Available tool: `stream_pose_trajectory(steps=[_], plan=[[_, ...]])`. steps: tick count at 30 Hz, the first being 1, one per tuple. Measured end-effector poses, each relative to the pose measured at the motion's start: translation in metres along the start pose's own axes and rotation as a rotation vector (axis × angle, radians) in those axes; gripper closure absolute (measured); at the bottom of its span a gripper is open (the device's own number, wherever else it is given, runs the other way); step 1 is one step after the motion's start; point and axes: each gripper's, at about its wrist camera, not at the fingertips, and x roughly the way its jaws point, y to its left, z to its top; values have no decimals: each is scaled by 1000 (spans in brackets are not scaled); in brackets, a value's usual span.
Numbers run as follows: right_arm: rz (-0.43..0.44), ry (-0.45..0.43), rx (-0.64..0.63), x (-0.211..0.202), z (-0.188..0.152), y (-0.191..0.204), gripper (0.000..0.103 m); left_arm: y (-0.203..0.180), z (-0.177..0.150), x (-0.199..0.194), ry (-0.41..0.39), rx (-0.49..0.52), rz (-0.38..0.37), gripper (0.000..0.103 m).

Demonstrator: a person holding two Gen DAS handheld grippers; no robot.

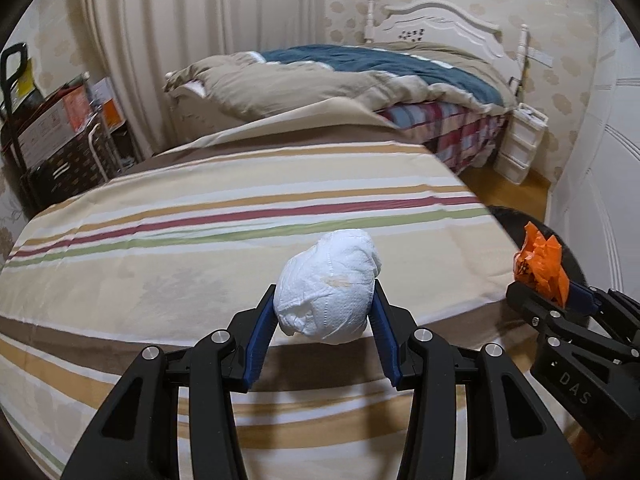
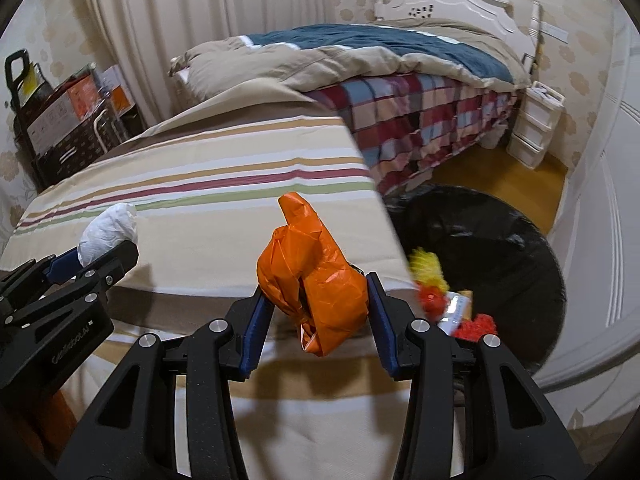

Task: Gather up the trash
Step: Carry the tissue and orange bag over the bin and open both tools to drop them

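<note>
My left gripper (image 1: 324,304) is shut on a crumpled white tissue wad (image 1: 328,284) and holds it above the striped cloth surface (image 1: 200,240). It also shows in the right wrist view (image 2: 106,246) at the left, with the tissue wad (image 2: 106,232). My right gripper (image 2: 320,292) is shut on a crumpled orange plastic wrapper (image 2: 312,276), held above the surface's right edge. In the left wrist view the right gripper (image 1: 548,292) with the orange wrapper (image 1: 540,260) is at the far right. A black trash bag (image 2: 500,240) lies open on the floor to the right, with yellow and red trash (image 2: 432,280) inside.
A bed (image 2: 400,80) with a beige and blue quilt and a plaid sheet stands behind. A white drawer unit (image 2: 536,124) stands by the headboard. Boxes and a dark rack (image 1: 60,136) stand at the far left. A white door (image 2: 600,240) is at the right.
</note>
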Motion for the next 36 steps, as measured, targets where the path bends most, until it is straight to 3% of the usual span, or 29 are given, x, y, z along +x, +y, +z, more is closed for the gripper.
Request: stream_pose_trajectory(steps=[20, 36], plan=[[-141, -37, 183, -6, 1, -110, 59, -111, 28, 23, -32, 157, -126, 56], [-180, -47, 242, 9, 16, -157, 59, -168, 46, 51, -19, 232, -142, 56]])
